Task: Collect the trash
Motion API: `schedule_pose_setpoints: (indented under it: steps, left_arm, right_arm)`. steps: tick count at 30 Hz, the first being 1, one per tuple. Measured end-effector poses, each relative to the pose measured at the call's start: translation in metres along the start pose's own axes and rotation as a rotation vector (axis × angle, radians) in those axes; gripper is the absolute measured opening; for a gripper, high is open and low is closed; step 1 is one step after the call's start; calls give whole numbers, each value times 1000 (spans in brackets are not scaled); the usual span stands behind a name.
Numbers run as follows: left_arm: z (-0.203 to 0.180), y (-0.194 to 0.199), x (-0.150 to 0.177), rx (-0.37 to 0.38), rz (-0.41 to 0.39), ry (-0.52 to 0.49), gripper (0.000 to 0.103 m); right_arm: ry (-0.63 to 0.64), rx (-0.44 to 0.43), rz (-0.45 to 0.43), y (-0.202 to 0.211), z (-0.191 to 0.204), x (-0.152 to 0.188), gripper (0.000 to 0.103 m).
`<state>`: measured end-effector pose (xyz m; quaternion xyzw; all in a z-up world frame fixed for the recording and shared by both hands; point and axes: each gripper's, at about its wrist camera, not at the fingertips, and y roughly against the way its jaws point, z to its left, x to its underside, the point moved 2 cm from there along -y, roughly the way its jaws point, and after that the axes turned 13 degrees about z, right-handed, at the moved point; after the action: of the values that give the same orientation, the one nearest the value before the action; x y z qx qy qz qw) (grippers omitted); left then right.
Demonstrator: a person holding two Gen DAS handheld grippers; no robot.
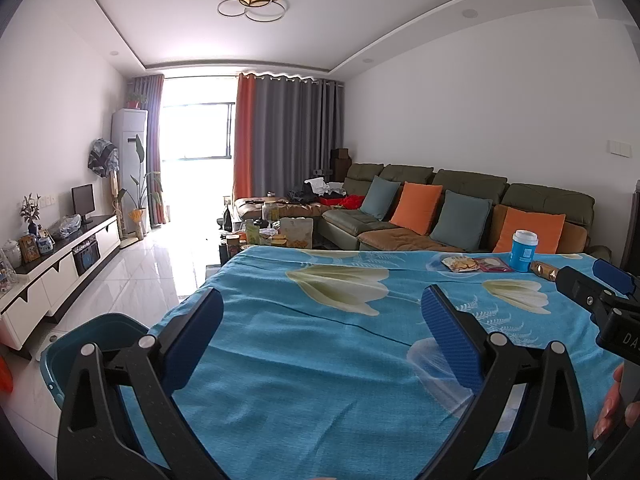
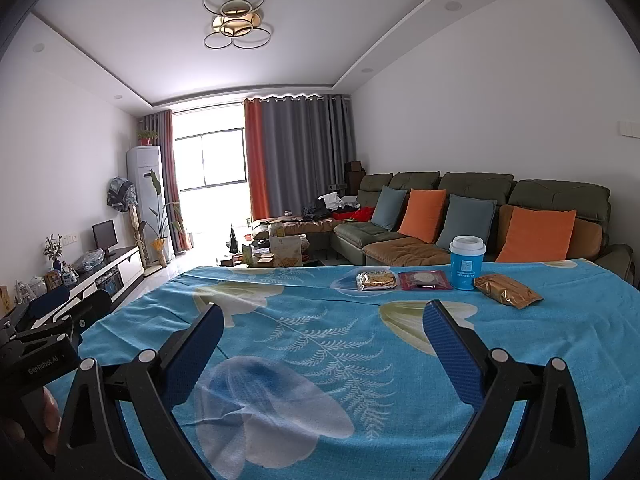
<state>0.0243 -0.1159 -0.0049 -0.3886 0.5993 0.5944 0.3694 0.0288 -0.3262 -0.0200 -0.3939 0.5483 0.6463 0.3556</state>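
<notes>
On the far side of a table draped in a blue flowered cloth [image 2: 320, 340] lie a clear cracker packet [image 2: 377, 280], a red flat packet [image 2: 425, 281], a blue paper cup with a white lid [image 2: 466, 263] and a gold wrapper [image 2: 506, 289]. In the left wrist view they sit far right: cracker packet [image 1: 460, 263], red packet [image 1: 495, 264], cup [image 1: 523, 251], gold wrapper [image 1: 543, 270]. My left gripper [image 1: 322, 302] is open over the cloth's near left part. My right gripper [image 2: 323, 316] is open, well short of the trash. Neither holds anything.
A teal bin [image 1: 94, 346] stands on the floor at the table's left edge. Beyond the table are a green sofa with cushions [image 2: 460, 208], a cluttered coffee table [image 2: 280, 252] and a TV cabinet [image 1: 68, 264] along the left wall. The floor is glossy white tile.
</notes>
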Motion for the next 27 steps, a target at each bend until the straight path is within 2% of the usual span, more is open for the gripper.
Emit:
schedule_pose_setpoints:
  steps: [20,24,27]
  left_arm:
    - [0,-1,3,-5,-2,-20,97]
    - [-2,-8,1,6,42,-25,97]
    - [0,-19,-3,20,119,-17,97]
  right_arm:
    - [-2,-2,0,-1,1,1,96]
    - [-2,-2,1,-1,0,0,96]
    - [-3,0,11,-2,-1,0,96]
